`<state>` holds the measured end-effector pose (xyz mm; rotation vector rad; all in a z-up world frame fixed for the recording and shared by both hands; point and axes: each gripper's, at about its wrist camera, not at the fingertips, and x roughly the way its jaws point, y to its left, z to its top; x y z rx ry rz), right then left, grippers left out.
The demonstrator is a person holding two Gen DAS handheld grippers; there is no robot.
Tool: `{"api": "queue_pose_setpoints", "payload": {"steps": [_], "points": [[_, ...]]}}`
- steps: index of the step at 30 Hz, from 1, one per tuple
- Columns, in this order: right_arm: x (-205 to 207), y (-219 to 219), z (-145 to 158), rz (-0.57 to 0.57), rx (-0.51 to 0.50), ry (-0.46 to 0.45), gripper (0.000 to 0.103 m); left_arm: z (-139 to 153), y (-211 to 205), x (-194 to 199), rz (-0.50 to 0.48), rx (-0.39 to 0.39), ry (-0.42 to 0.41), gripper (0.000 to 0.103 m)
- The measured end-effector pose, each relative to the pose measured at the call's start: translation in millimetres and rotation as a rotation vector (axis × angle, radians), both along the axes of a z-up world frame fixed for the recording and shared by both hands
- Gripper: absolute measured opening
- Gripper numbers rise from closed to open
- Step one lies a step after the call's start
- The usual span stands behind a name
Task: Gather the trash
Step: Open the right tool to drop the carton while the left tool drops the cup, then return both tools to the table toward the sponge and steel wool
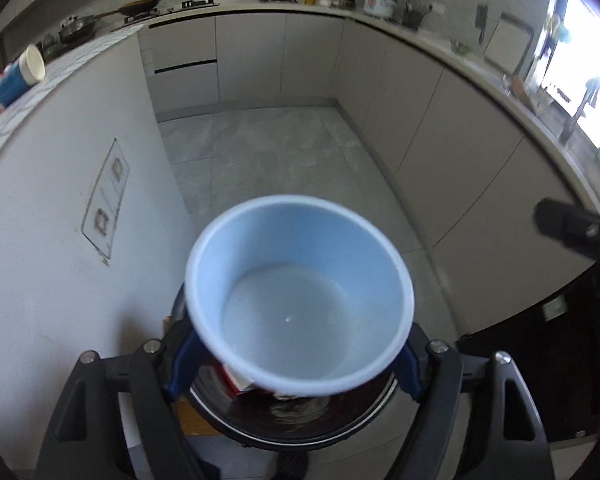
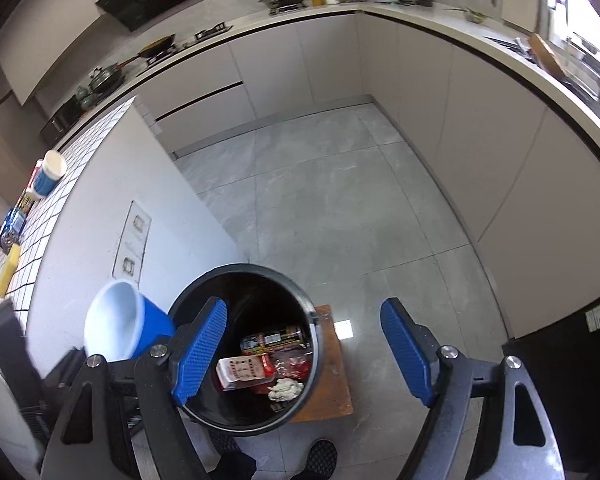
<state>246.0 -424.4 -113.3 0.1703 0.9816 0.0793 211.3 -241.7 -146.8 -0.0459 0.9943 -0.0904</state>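
Note:
My left gripper [image 1: 296,372] is shut on a blue paper cup [image 1: 300,292] with a white, empty inside, held over the black trash bin [image 1: 296,420]. In the right wrist view the cup [image 2: 120,324] hangs just left of the bin's rim [image 2: 244,272]. The bin holds a white carton [image 2: 240,372], a can [image 2: 272,338], red wrappers [image 2: 292,364] and crumpled tissue [image 2: 286,390]. My right gripper [image 2: 304,356] is open and empty above the bin.
The bin stands on a small wooden stool [image 2: 332,376] on the grey tile floor. A tiled counter [image 2: 32,236] on the left carries another blue cup [image 2: 50,178], packets and a yellow item [image 2: 8,272]. Cabinets line the back and right.

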Motion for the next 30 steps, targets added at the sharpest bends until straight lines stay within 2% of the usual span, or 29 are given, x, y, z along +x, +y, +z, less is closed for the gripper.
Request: {"api": "queue_pose_setpoints", "payload": {"steps": [1,4,9,20,30], "points": [[-0.5,-3.2,1.1,-0.006,-0.002,0.001,0.081,3.7,1.9,0.0,0.005,-0.010,-0.001,0.090],[-0.6,-10.1,6.0,-0.027,-0.005,-0.005,0.082,22.6,10.7,-2.0,0.036,0.001,-0.052,0.097],[6.0,-4.9,13.4,-0.040,0.026,-0.012,0.085,45.1,25.9,-0.5,0.049,-0.005,-0.083,0.097],[19.2,36.8,33.2,0.040,0.036,-0.037,0.085,78.5,69.3,-7.6,0.104,-0.005,-0.146,0.097],[34.3,114.0,48.8,0.169,0.038,-0.057,0.085,91.6,139.8,-18.3,0.228,0.019,-0.175,0.097]]}}
